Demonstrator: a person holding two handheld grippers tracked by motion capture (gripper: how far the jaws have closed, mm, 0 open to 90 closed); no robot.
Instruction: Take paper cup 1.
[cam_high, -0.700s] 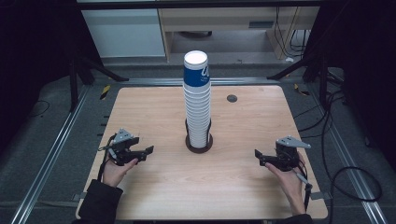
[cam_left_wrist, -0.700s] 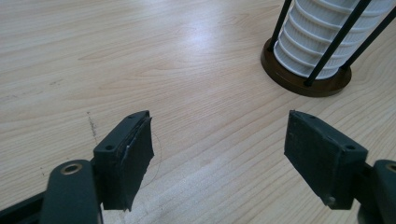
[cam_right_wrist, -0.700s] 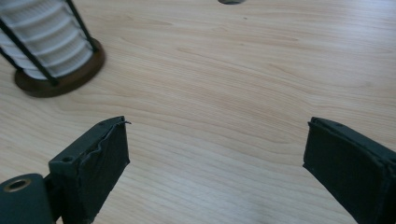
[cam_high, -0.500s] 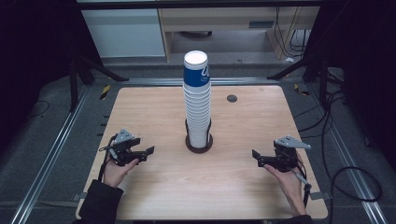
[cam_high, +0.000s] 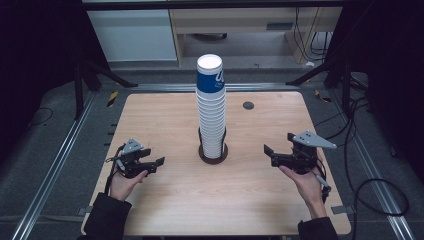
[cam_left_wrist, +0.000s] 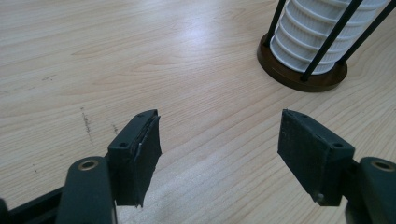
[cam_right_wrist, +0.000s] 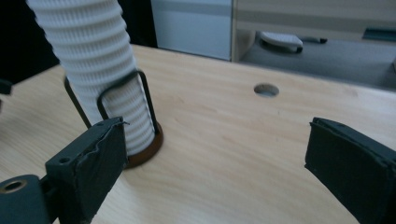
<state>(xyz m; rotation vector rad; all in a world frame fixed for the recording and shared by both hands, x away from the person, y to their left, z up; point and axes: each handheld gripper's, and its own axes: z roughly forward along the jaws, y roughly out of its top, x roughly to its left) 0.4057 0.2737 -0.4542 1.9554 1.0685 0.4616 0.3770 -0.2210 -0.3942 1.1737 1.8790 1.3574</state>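
- My left gripper (cam_high: 155, 163) hovers near the table's left edge, its black jaws spread wide on nothing.
- My right gripper (cam_high: 269, 155) hangs at the right, jaws just as wide apart, also empty.
- The tall stack of ribbed white paper cups (cam_high: 212, 107), its top cup banded blue, stands mid-table in a dark round wire-post holder (cam_high: 213, 154), between both grippers.
- I judge the tower top-heavy: a sideways nudge or a high, off-centre pinch could tilt it, or lift several nested cups together.
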